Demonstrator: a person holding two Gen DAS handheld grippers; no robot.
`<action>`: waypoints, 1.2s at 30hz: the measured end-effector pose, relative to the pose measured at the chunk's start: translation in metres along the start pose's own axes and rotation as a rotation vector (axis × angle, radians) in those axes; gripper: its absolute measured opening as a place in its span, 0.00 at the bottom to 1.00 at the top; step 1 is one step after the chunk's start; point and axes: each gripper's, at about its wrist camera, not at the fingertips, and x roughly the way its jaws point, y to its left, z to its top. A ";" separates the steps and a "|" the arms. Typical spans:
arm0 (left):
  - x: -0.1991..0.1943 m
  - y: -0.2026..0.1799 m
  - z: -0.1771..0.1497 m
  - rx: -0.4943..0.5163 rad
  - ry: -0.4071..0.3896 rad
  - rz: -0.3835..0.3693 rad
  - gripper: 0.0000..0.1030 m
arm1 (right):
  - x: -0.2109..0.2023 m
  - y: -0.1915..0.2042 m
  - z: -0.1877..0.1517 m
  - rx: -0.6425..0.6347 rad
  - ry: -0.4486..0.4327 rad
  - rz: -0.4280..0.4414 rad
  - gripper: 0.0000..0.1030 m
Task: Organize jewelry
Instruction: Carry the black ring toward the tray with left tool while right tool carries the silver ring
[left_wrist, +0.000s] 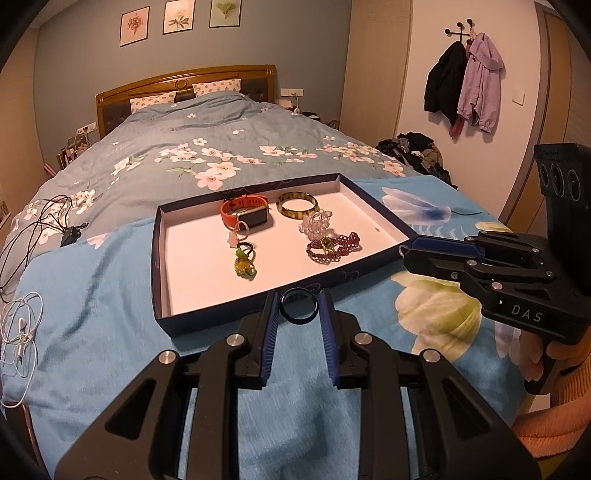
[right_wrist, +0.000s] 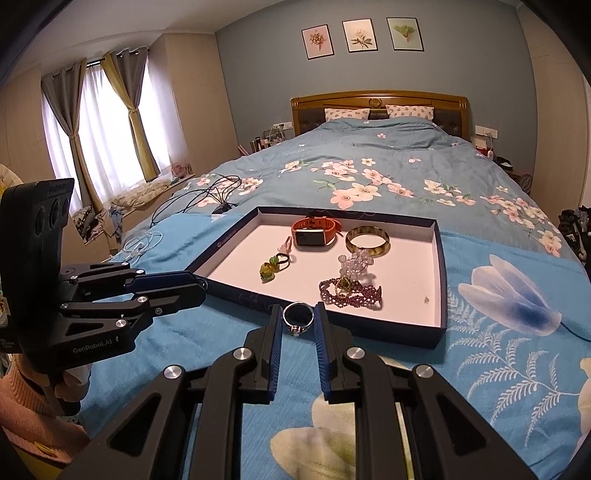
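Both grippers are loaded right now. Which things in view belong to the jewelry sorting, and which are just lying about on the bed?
Job:
black ring in the left gripper
silver ring in the right gripper
tray
watch
bangle
purple bracelet
clear beads
green charm

Lying about:
black cables
white earphones

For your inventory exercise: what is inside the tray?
Inside the tray: orange watch, bangle, clear beads, purple bracelet, green charm, pink clip. Anything beneath them is hidden.
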 end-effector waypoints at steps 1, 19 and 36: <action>0.000 0.000 0.001 -0.001 -0.002 0.001 0.22 | 0.000 0.000 0.001 -0.001 -0.001 0.000 0.15; 0.003 0.002 0.013 0.006 -0.021 0.009 0.22 | 0.004 -0.008 0.007 0.005 0.009 0.003 0.05; 0.010 0.007 0.004 -0.012 0.013 -0.004 0.22 | 0.016 -0.054 -0.029 0.109 0.165 -0.122 0.34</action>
